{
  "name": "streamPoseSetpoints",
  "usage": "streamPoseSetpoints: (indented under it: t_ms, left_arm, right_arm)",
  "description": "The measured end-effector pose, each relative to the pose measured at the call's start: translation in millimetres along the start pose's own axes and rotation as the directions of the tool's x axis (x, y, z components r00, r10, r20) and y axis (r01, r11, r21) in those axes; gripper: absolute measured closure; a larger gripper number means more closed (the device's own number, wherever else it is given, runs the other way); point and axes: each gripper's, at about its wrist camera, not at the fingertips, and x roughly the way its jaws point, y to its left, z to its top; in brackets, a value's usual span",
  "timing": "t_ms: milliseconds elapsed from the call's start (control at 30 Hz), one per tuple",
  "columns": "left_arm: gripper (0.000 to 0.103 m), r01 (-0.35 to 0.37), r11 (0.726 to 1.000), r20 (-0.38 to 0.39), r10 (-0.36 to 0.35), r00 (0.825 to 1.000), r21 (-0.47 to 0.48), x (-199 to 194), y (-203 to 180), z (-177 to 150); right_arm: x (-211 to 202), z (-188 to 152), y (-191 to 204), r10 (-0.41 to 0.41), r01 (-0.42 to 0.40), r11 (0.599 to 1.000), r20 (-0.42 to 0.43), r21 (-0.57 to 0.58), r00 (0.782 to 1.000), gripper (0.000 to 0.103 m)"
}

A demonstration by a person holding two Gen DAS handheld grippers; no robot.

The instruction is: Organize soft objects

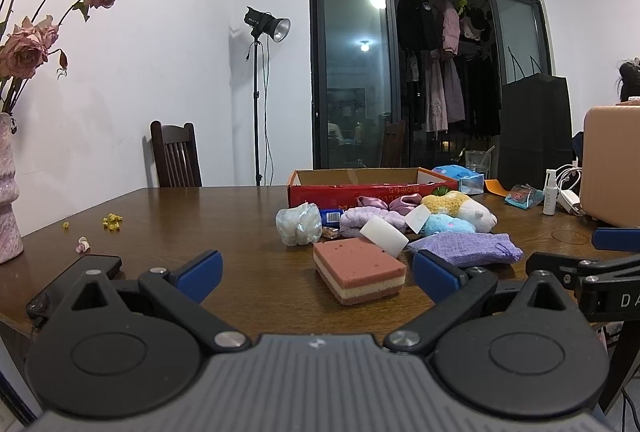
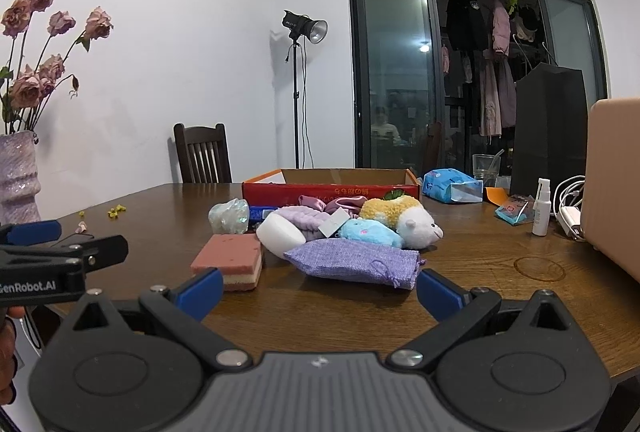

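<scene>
Both grippers are hovering low over the near edge of the worktop (image 1: 200,216), each with its fingers spread wide and holding nothing, which suggests a pick is only being lined up. The left gripper (image 1: 316,270) is facing the pink layered sponge (image 1: 358,272), the nearest soft thing, so that looks like its likely target. The right gripper (image 2: 320,290) is pointing at the purple drawstring pouch (image 2: 354,260), lying just in front of the plush toys (image 2: 396,222) and beside the white foam block (image 2: 280,234). The soft items are sitting bunched together just before the open red box (image 2: 332,188), probably because that box is meant to receive them; it appears empty.
</scene>
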Motion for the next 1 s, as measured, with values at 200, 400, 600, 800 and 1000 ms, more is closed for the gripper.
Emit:
streamPoseSetpoints:
  t_ms: [200, 400, 600, 800, 1000]
  left_arm:
    - [0.0, 0.0, 1.0, -0.002, 0.0, 1.0, -0.001, 0.3, 0.4, 0.2]
    - [0.0, 0.0, 1.0, 0.0, 0.0, 1.0, 0.0, 0.1, 0.3, 0.2]
    - [0.0, 0.001, 1.0, 0.001, -0.001, 1.0, 0.0, 0.4, 0.7, 0.5]
    - [0.0, 0.007, 1.0, 0.001, -0.007, 1.0, -0.003, 0.4, 0.9, 0.2]
    - [0.0, 0.009, 1.0, 0.025, -0.009, 1.0, -0.001, 0.9, 4.9, 2.8]
  right_arm:
    - [0.1, -0.8, -0.1, -0.002, 0.002, 1.0, 0.0, 0.003, 1.0, 0.0]
    - [0.1, -0.7, -0.3, -0.002, 0.002, 1.0, 0.001, 0.003, 1.0, 0.0]
    - [0.8, -1.2, -2.7, -0.004, 0.004, 1.0, 0.001, 0.006, 1.0, 0.0]
    - [0.8, -1.1, -2.9, -0.003, 0.003, 1.0, 0.0, 0.007, 1.0, 0.0]
    - [0.9, 0.0, -8.4, -0.015, 0.014, 1.0, 0.009, 0.025, 1.0, 0.0]
